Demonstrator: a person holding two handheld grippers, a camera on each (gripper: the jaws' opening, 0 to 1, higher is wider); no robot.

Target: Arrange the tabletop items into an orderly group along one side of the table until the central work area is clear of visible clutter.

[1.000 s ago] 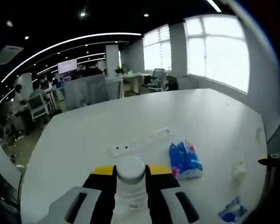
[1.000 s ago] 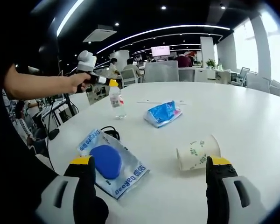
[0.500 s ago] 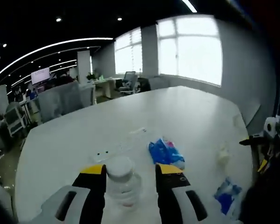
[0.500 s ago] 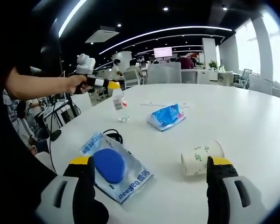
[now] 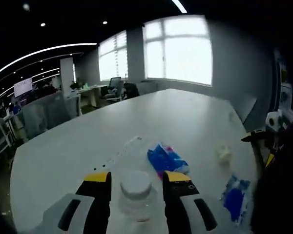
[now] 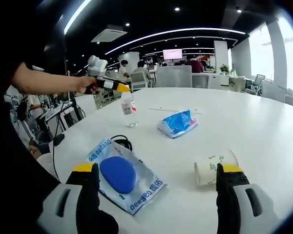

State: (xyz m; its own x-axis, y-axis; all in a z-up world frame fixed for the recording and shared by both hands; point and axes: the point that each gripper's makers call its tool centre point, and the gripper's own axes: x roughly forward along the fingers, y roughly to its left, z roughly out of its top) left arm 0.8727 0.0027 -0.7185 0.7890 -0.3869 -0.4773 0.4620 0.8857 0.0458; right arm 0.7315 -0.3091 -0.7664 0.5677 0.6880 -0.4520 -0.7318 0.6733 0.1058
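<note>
Open-plan office, white table point(image 6: 263, 122) being tidied. Bottle point(image 5: 135, 195) being flanked, not pinched, by left gripper point(image 5: 135, 181) jaws near table edge, likely for grouping. Right gripper point(image 6: 156, 170) being held wide over mouse packet point(image 6: 124, 175); paper cup point(image 6: 216, 167) lying sideways beside right jaw.

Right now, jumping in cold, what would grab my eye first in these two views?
The clear bottle standing between the left gripper jaws, near the table's edge. Then the blue packet lying flat in front of the open right gripper, with a tipped paper cup by its right jaw and a blue tissue pack mid-table.
</note>
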